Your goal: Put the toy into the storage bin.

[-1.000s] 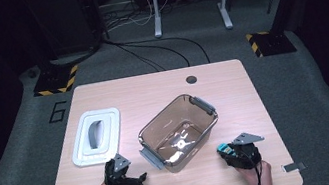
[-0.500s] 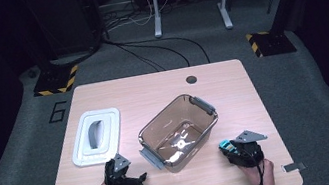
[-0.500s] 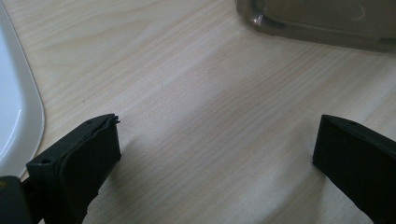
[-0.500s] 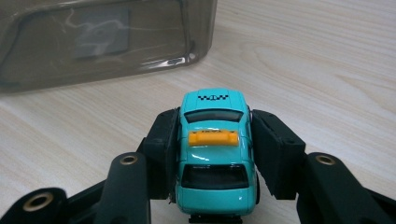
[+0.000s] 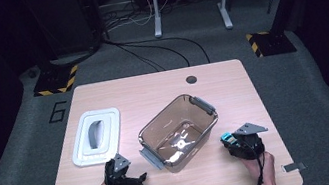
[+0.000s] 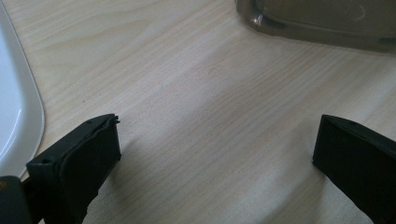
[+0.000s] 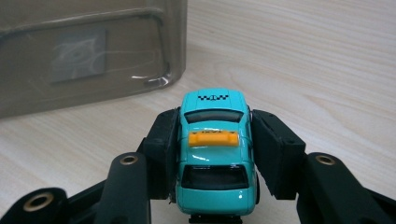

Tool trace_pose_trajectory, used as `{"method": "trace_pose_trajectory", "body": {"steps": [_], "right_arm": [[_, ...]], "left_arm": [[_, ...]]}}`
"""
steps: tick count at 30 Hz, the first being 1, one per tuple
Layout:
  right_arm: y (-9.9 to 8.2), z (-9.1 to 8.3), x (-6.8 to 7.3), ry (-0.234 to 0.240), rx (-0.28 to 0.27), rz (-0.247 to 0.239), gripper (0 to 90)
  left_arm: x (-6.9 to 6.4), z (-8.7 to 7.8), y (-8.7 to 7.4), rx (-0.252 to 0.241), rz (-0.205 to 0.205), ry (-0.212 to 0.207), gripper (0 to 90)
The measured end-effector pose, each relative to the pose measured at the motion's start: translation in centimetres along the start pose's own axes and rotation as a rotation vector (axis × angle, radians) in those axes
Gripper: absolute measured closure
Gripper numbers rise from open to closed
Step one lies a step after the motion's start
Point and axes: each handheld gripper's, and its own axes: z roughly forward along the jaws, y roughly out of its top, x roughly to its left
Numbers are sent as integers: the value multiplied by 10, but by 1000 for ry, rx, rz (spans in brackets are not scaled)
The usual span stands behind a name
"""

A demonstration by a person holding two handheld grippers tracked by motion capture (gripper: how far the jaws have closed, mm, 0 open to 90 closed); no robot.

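Observation:
A turquoise toy taxi (image 7: 214,154) with an orange roof sign sits between the black jaws of my right gripper (image 7: 212,144), whose pads press on both its sides. In the high view that gripper (image 5: 234,142) is at the table's front right with the toy taxi (image 5: 227,137) poking out toward a clear brown plastic bin (image 5: 179,131), whose wall (image 7: 84,56) stands just ahead. My left gripper (image 5: 139,180) rests at the front left; its jaws (image 6: 215,158) stand wide apart over bare wood, nothing between them.
A white lid (image 5: 96,136) with a grey handle lies flat at the table's left, its rim (image 6: 18,116) just beside my left gripper. The wooden table (image 5: 161,85) has a round cable hole (image 5: 191,79) near its far edge. Dark floor with cables lies beyond.
My right gripper has shifted slightly to the right with the toy taxi in it. The left gripper, bin and lid have kept still.

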Motion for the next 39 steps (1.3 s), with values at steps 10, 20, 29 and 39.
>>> {"method": "trace_pose_trajectory", "body": {"steps": [10,20,29,39], "right_arm": [[14,1,-13,-48,1,22,524],[27,6,-27,-88,1,41,524],[37,10,-33,-116,-8,44,524],[52,10,-40,-143,-37,45,524]], "left_arm": [[0,0,0,0,0,0,4],[0,0,0,0,0,0,4],[0,0,0,0,0,0,4],[0,0,0,0,0,0,4]]}}
